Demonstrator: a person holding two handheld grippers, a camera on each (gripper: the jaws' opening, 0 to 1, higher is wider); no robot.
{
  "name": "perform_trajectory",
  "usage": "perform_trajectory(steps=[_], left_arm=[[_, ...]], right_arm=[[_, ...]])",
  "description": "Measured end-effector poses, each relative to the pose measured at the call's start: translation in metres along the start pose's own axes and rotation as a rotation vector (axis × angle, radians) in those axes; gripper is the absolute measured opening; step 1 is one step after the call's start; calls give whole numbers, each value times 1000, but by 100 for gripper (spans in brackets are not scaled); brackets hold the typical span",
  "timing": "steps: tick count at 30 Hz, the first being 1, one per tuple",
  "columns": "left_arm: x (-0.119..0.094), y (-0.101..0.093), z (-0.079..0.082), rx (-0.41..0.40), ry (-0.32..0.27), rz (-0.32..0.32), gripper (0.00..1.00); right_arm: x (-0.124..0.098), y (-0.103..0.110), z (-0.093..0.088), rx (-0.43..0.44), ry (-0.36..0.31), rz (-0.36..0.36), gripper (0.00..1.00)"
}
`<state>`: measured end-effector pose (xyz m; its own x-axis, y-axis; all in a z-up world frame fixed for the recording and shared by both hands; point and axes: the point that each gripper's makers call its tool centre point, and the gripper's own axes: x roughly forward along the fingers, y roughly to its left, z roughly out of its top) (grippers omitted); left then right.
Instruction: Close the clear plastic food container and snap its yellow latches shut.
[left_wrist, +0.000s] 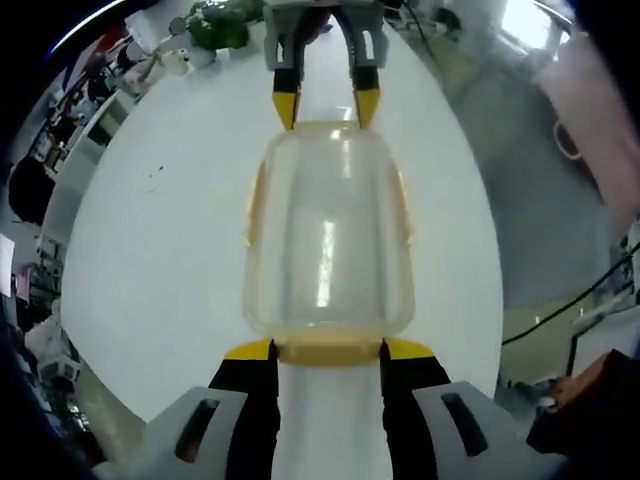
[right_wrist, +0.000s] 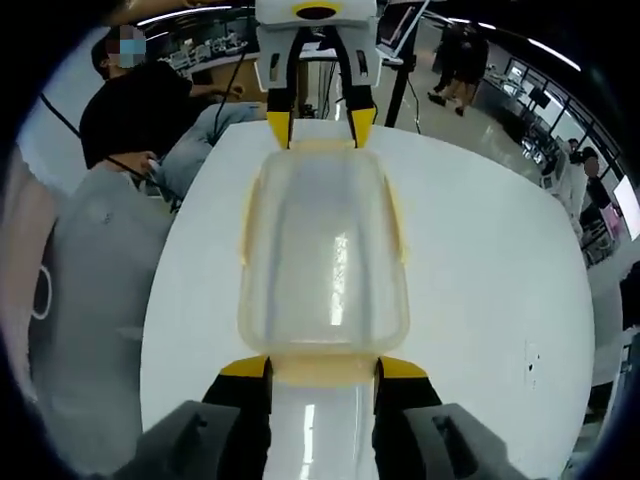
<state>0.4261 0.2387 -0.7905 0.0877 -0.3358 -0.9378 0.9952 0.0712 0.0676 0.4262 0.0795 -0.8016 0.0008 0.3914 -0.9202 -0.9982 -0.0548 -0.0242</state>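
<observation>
The clear plastic food container (left_wrist: 325, 240) lies on the white table (left_wrist: 160, 260) with its lid on, seen lengthwise. Yellow latches run along its long sides (left_wrist: 254, 205) and across its near end (left_wrist: 328, 351). My left gripper (left_wrist: 328, 352) is open, its yellow-tipped jaws flanking that end latch. My right gripper (left_wrist: 326, 105) comes in from the far end, tips at the container's far rim. In the right gripper view the same container (right_wrist: 325, 240) lies ahead. The right gripper (right_wrist: 322, 368) is open astride its end latch (right_wrist: 322, 370). The left gripper (right_wrist: 320, 125) stands at the far end.
The table's edge curves round on both sides, with grey floor (left_wrist: 540, 200) beyond. A seated person in black (right_wrist: 140, 115) is at the table's far left corner in the right gripper view. Green foliage (left_wrist: 220, 25) and clutter stand past the table's far end.
</observation>
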Motion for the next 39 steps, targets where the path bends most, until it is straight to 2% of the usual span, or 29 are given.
perform_trajectory(steps=[14, 25, 32, 39], left_arm=[[11, 4, 50, 5, -18, 13, 37], [20, -3, 84, 3, -49, 6, 37], [34, -7, 108, 5, -70, 6, 37], [43, -11, 128, 17, -81, -12, 37]], right_arm=[[-29, -3, -44, 17, 52, -16, 37], [-43, 2, -77, 25, 81, -9, 37], [-51, 6, -106, 32, 126, 6, 37], [-56, 13, -126, 51, 146, 14, 37]])
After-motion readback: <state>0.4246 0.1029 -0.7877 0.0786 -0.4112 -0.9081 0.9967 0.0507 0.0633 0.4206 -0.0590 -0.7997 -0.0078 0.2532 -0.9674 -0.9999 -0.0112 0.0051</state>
